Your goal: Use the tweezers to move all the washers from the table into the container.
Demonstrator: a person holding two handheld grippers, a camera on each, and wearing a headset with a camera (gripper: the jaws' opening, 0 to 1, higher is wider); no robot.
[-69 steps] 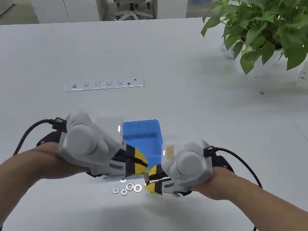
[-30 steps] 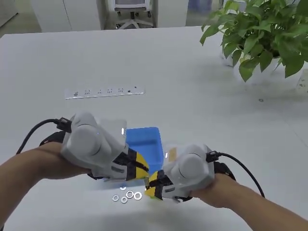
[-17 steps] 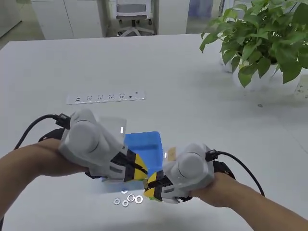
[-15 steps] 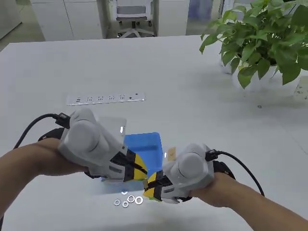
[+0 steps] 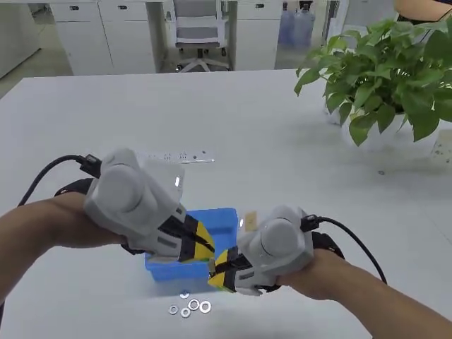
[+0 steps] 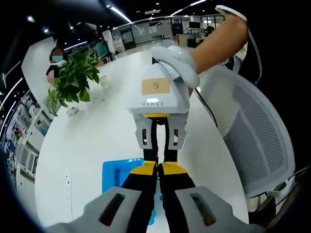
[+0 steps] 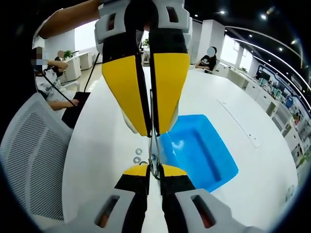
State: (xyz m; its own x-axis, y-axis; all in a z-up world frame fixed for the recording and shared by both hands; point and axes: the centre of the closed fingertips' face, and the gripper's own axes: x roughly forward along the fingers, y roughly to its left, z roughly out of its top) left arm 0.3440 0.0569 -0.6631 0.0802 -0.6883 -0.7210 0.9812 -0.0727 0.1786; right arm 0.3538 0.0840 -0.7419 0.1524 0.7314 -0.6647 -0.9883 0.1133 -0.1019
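Head view first: the blue rectangular plastic container (image 5: pixel 222 217) had its near half buried under the left gripper (image 5: pixel 206 249) and right gripper (image 5: pixel 214 271), so I couldn't see inside it. The small silver metal washers (image 5: pixel 191 307) at its 6 o'clock were too tiny to count for sure. The white power strip (image 5: pixel 185 157) was half hidden behind the left gripper, and the green leafy potted plant (image 5: pixel 381 78) got clipped at the picture's 3 o'clock edge. In the right gripper view, the thin metal tweezers (image 7: pixel 153 150) were just a sliver. Both ends were swallowed by pinched jaws, tips out of sight.
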